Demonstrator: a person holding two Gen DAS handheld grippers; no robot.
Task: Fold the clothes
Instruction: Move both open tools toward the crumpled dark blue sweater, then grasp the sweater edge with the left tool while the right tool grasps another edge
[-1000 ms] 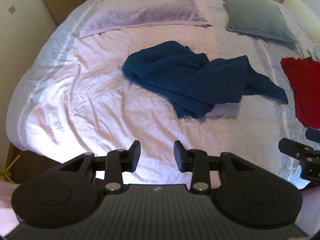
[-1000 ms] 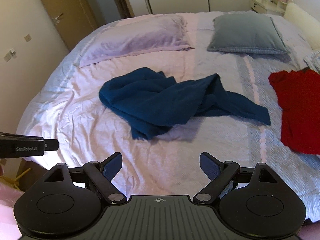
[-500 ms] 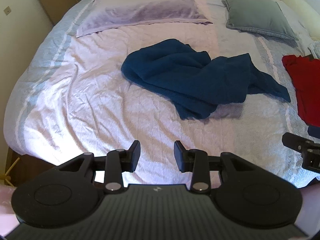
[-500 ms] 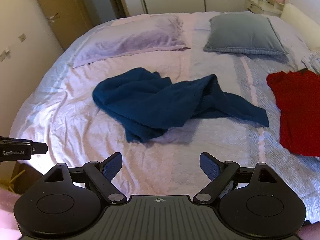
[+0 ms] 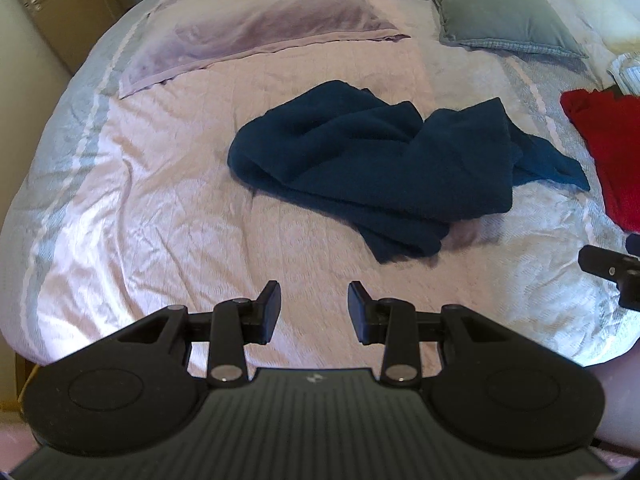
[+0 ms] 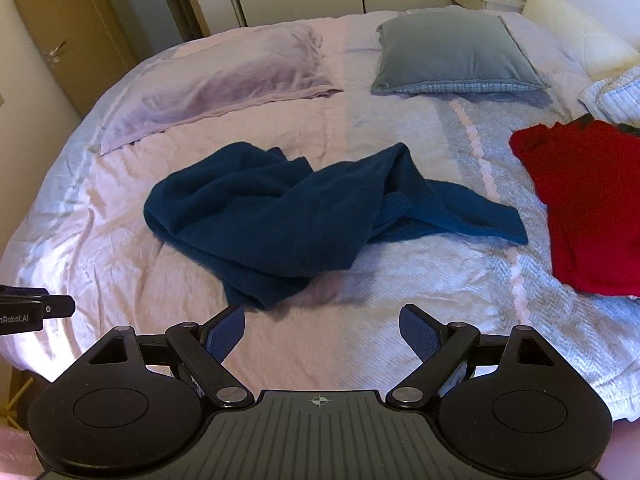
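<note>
We are holding our left gripper [image 5: 313, 307] and right gripper [image 6: 322, 330] above the near edge of the big bed with the pale pink cover [image 6: 120, 264]. Both have their fingers apart and are gripping nothing. The crumpled dark blue woolly garment [image 6: 288, 216] is lying at twelve o'clock, mid-bed. The flat red knitted garment [image 6: 592, 208] is lying at two o'clock. To fold well, we are looking for two corners to pinch. We are seeing no baskets or boxes.
</note>
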